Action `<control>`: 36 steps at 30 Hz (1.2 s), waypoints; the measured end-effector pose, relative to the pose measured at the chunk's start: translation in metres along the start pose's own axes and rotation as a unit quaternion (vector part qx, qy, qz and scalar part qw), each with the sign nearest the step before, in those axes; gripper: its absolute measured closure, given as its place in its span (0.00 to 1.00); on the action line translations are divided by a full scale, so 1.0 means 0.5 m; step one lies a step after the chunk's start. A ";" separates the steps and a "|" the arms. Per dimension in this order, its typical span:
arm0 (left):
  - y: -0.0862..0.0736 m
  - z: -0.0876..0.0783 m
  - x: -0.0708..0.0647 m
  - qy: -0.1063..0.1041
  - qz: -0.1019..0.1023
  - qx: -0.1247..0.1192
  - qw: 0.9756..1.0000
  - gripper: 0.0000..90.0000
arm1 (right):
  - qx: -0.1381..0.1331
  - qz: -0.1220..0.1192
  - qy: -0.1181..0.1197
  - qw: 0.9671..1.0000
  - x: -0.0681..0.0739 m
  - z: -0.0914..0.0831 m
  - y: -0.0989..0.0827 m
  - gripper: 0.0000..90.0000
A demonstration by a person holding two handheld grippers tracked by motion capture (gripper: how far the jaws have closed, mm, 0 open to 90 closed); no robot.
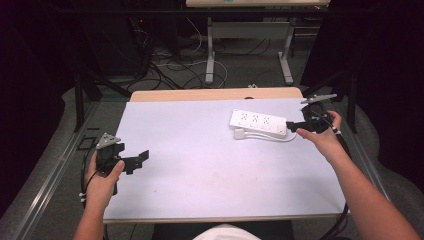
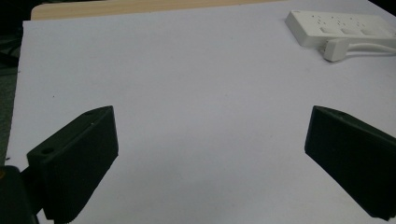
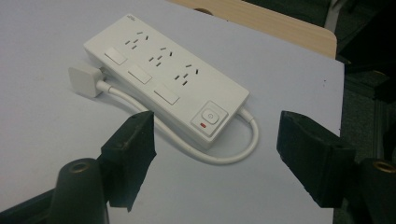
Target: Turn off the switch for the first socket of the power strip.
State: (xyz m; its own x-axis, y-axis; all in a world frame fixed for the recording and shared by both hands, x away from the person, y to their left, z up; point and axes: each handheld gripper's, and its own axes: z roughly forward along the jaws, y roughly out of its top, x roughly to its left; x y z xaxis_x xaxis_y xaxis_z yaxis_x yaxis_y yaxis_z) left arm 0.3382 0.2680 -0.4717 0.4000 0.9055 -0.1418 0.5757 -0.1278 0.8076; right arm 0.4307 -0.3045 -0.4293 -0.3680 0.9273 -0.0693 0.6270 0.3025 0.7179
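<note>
A white power strip (image 1: 257, 122) (image 3: 163, 79) with three outlets, three switches and a power button lies flat at the far right of the white tabletop (image 1: 200, 165). Its white plug (image 1: 239, 133) (image 3: 85, 79) rests on the table against its near side. Its cable (image 3: 233, 156) loops round the button end. My right gripper (image 1: 292, 125) (image 3: 215, 123) is open, held just off that button end, with nothing between its jaws. My left gripper (image 1: 138, 161) (image 2: 210, 133) is open over bare table at the near left. From there the power strip (image 2: 341, 29) and plug (image 2: 335, 49) lie far off.
The table's wooden far edge (image 1: 215, 94) shows beyond the white sheet. Behind it stand another desk's metal legs (image 1: 211, 55) among loose floor cables (image 1: 165, 67). Black frame posts (image 1: 79, 100) flank both sides of the table.
</note>
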 end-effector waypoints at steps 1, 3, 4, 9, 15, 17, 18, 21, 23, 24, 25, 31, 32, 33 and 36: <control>0.000 0.000 0.000 0.000 0.000 -0.002 1.000 0.03 | 0.000 0.000 0.000 1.000 0.000 0.000 0.000 0.31; 0.000 0.000 0.001 0.000 -0.001 -0.002 1.000 0.03 | 0.000 -0.004 0.001 1.000 0.001 0.003 0.006 0.31; 0.000 -0.001 0.001 0.000 -0.001 -0.002 1.000 0.03 | 0.001 -0.005 0.002 1.000 0.002 0.005 0.009 0.31; 0.001 -0.003 0.002 0.000 0.001 0.000 1.000 0.03 | 0.005 -0.009 0.004 1.000 0.006 0.014 0.020 0.31; 0.001 -0.003 0.002 0.001 -0.002 -0.002 1.000 0.03 | 0.016 -0.008 0.007 1.000 0.010 0.024 0.033 0.32; 0.001 -0.003 0.003 0.000 0.000 -0.001 1.000 0.03 | 0.016 -0.009 0.006 1.000 0.011 0.026 0.037 0.34; 0.001 -0.003 0.003 0.000 0.000 0.000 1.000 0.03 | 0.015 -0.012 0.007 1.000 0.010 0.027 0.039 0.35; 0.001 -0.003 0.003 0.001 0.000 0.000 1.000 0.03 | 0.019 -0.015 0.008 1.000 0.011 0.031 0.046 0.36; 0.001 -0.003 0.002 0.001 -0.002 -0.002 1.000 0.03 | 0.022 -0.016 0.008 1.000 0.014 0.035 0.050 0.37; 0.001 -0.004 0.003 0.001 -0.001 -0.002 1.000 0.03 | 0.023 -0.018 0.008 1.000 0.014 0.037 0.053 0.37; 0.001 -0.004 0.003 0.001 -0.001 -0.002 1.000 0.03 | 0.024 -0.018 0.010 0.999 0.015 0.039 0.055 0.37; 0.001 -0.004 0.003 0.001 -0.001 -0.004 1.000 0.03 | 0.029 -0.024 0.011 0.999 0.022 0.052 0.069 0.41; 0.001 -0.004 0.003 0.001 -0.001 -0.004 1.000 0.03 | 0.028 -0.024 0.014 0.999 0.023 0.054 0.071 0.42; 0.001 -0.004 0.003 0.001 -0.001 -0.004 1.000 0.03 | 0.029 -0.021 0.017 0.999 0.025 0.058 0.073 0.42; 0.001 -0.004 0.004 0.001 -0.001 -0.004 1.000 0.03 | 0.033 -0.022 0.017 0.999 0.028 0.067 0.077 0.44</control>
State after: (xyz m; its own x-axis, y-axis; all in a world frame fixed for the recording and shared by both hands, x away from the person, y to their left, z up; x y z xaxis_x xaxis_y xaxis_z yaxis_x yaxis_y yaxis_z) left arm 0.3379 0.2705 -0.4705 0.3971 0.9068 -0.1413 0.5709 -0.1235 0.8117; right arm 0.4727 -0.2724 -0.4260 -0.4187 0.9050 -0.0756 0.6528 0.3578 0.6677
